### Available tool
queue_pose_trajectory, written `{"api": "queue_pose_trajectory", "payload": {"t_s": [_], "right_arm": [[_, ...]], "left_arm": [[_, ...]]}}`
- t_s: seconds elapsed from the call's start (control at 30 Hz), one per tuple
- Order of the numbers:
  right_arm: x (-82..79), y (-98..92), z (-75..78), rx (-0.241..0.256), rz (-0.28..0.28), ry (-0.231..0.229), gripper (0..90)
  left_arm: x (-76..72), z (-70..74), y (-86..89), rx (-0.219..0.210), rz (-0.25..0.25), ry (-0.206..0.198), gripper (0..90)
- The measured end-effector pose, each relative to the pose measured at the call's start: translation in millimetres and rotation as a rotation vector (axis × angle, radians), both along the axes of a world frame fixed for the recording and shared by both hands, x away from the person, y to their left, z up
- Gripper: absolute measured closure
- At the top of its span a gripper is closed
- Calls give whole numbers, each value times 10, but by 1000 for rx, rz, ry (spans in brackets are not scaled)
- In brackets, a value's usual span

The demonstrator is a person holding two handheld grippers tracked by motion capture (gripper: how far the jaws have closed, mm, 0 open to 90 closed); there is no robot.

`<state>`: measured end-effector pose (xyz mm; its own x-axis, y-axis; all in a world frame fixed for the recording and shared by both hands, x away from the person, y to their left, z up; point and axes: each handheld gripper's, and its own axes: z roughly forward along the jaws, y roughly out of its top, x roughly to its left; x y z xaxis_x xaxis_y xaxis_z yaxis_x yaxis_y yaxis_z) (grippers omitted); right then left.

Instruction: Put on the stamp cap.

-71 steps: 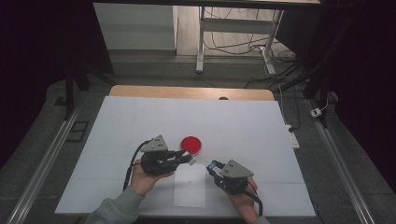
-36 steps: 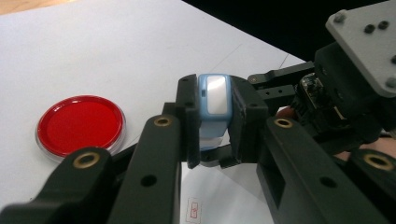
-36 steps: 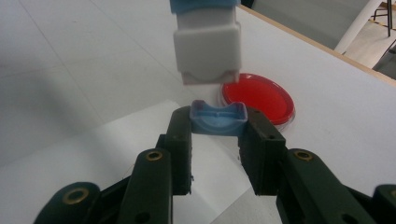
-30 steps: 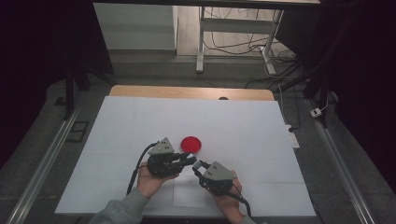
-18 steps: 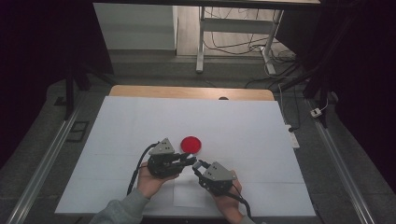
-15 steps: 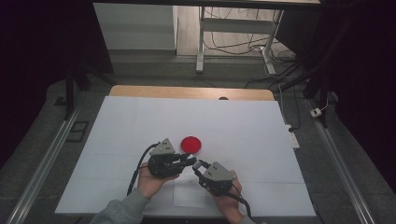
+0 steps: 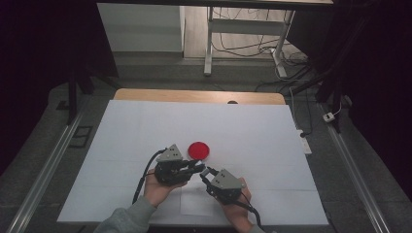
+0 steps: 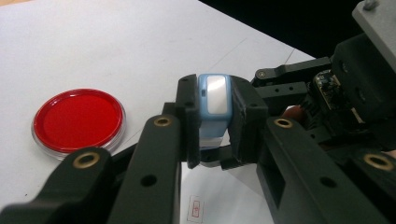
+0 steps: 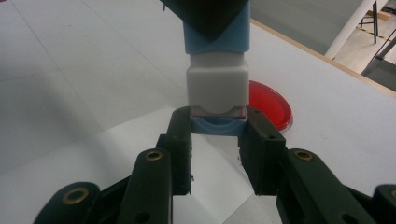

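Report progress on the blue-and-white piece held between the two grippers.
Done: the left gripper is shut on the small blue-and-white piece, lifted off the table. In hand: the right gripper brackets its lower end, jaws apparently not yet closed. Left: closing there and whatever follows; the red dish sits untouched.

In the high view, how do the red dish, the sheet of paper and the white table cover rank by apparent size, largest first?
1. White table cover, by far the largest.
2. Sheet of paper, partly hidden under the grippers and hands.
3. Red dish, the smallest.
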<state>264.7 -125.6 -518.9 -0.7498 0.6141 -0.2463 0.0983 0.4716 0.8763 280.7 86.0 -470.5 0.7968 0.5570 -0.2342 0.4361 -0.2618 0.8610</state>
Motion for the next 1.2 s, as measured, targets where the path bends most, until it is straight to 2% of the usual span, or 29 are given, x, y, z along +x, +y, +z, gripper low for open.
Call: {"api": "queue_pose_trajectory", "payload": {"t_s": [0.87, 1.07, 1.2], "right_arm": [[-15, -2, -11, -8, -24, -18, 653], [-13, 1, -15, -20, -28, -16, 653], [-31, 9, -13, -34, -34, -26, 654]], "left_arm": [[-12, -18, -28, 14, 19, -4, 750], [-14, -33, -50, 27, 19, -3, 751], [-7, -40, -46, 19, 14, 3, 753]]}}
